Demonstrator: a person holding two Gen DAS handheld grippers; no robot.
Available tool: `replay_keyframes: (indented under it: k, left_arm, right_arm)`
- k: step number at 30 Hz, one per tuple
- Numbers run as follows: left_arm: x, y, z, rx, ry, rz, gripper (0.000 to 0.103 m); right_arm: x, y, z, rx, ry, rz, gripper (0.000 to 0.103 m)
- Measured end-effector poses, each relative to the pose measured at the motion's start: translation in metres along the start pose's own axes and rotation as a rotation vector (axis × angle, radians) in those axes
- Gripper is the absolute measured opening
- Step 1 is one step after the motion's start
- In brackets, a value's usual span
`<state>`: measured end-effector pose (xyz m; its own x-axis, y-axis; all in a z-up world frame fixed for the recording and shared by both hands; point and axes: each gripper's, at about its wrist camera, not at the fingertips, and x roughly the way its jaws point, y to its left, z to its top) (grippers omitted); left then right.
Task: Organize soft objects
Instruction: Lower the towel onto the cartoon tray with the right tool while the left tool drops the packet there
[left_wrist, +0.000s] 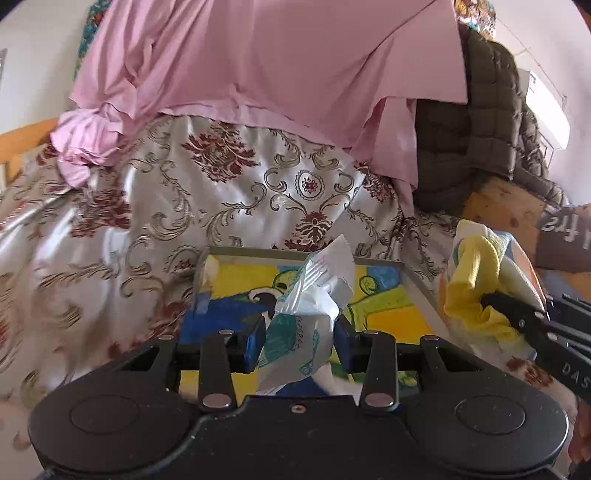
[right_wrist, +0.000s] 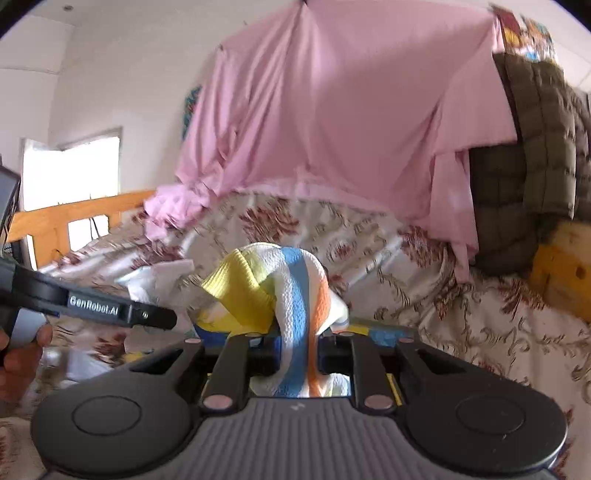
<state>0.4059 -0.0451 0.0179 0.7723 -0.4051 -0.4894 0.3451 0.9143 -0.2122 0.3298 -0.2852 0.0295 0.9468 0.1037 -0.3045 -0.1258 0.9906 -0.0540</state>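
Observation:
My left gripper (left_wrist: 300, 341) is shut on a crumpled white wrapper with teal print (left_wrist: 306, 317), held above a colourful tray (left_wrist: 421, 291) with yellow and blue artwork on the bed. My right gripper (right_wrist: 297, 352) is shut on a striped cloth (right_wrist: 291, 291) of white, blue, orange and yellow. It holds the cloth just above the tray's right side. The cloth also shows in the left wrist view (left_wrist: 476, 280), with the right gripper (left_wrist: 517, 314) behind it. The left gripper's arm (right_wrist: 96, 304) and the white wrapper (right_wrist: 155, 282) show at left in the right wrist view.
A floral satin bedspread (left_wrist: 184, 206) covers the bed. A pink sheet (left_wrist: 266, 66) hangs behind it, with a dark olive quilted jacket (left_wrist: 487, 122) at the right. Wooden bed frame parts (right_wrist: 74, 214) stand at both sides.

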Motion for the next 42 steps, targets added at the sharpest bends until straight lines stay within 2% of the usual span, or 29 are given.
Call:
replay_keyframes:
  k: [4,6,11,16,20,24,26,28,30,32,38,42]
  left_arm:
    - [0.05,0.003,0.011,-0.043,0.094,-0.02,0.043]
    - [0.071,0.003,0.012,-0.073,0.165,-0.049,0.043]
    - [0.104,0.0,0.008,-0.099,0.265,-0.091,0.043]
    - [0.125,-0.004,0.006,-0.12,0.322,-0.073,0.045]
    - [0.132,-0.007,0.006,-0.11,0.364,-0.043,0.048]
    - [0.128,-0.012,0.008,-0.086,0.37,-0.023,0.059]
    - [0.124,-0.013,0.008,-0.085,0.367,-0.007,0.068]
    - [0.121,-0.014,0.009,-0.082,0.359,0.006,0.073]
    - [0.117,-0.016,0.01,-0.078,0.355,0.016,0.075]
    - [0.11,-0.017,0.012,-0.074,0.344,0.026,0.078]
    - [0.089,-0.022,0.016,-0.054,0.314,0.052,0.083]
    - [0.074,-0.026,0.021,-0.046,0.298,0.071,0.084]
  right_arm:
    - [0.038,-0.019,-0.009,0.075,0.111,-0.021,0.019]
    - [0.049,-0.023,-0.015,0.093,0.158,-0.031,0.019]
    - [0.066,-0.031,-0.025,0.139,0.251,-0.031,0.021]
    - [0.069,-0.035,-0.032,0.149,0.282,-0.052,0.034]
    - [0.069,-0.036,-0.032,0.147,0.3,-0.057,0.051]
    - [0.069,-0.035,-0.033,0.132,0.327,-0.085,0.073]
    - [0.068,-0.037,-0.033,0.14,0.335,-0.092,0.075]
    - [0.066,-0.04,-0.033,0.148,0.338,-0.102,0.08]
    - [0.064,-0.042,-0.032,0.151,0.331,-0.128,0.092]
    - [0.062,-0.046,-0.031,0.16,0.319,-0.158,0.098]
    - [0.061,-0.068,-0.026,0.267,0.339,-0.19,0.103]
    - [0.071,-0.079,-0.023,0.332,0.407,-0.141,0.103]
